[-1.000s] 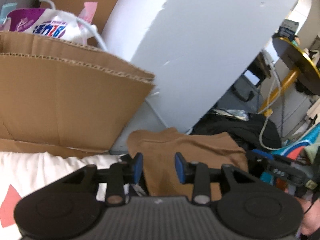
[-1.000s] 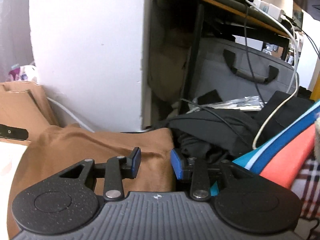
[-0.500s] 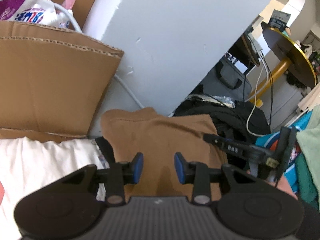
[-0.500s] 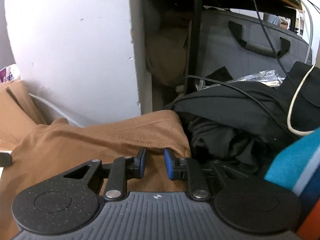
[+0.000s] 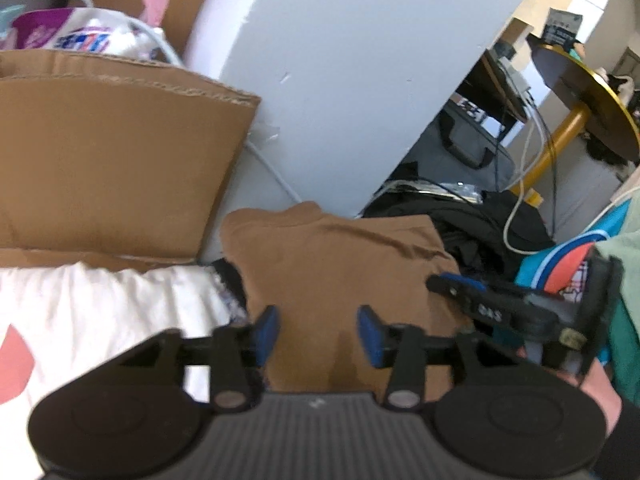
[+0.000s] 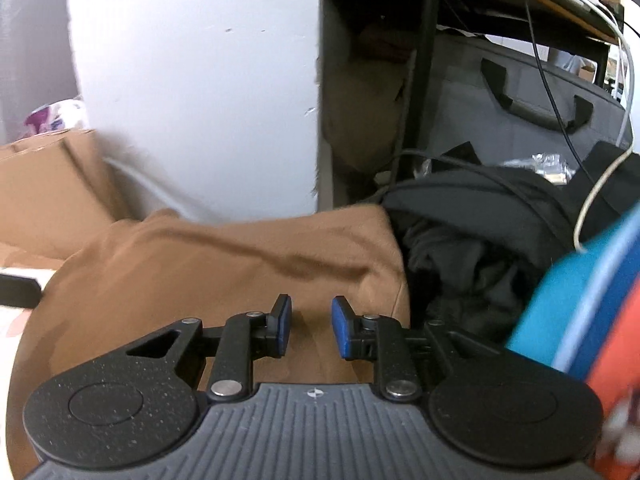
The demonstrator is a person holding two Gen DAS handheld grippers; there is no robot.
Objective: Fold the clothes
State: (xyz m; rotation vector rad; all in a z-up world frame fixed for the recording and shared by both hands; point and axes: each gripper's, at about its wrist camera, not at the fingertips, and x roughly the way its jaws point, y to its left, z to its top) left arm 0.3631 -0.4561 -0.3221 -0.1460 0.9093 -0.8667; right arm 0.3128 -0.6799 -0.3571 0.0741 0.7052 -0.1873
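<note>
While both grippers hang over the brown garment, neither one grips it.

It lies folded on the white bedding, beside the cardboard box and a heap of dark clothes. On the left gripper the blue fingers have just been opening and stand wide apart, with only cloth below. On the right gripper the fingers have parted slightly, a narrow gap with nothing pinched.

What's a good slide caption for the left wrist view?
Left gripper open above a folded brown garment, cardboard box behind.
</note>
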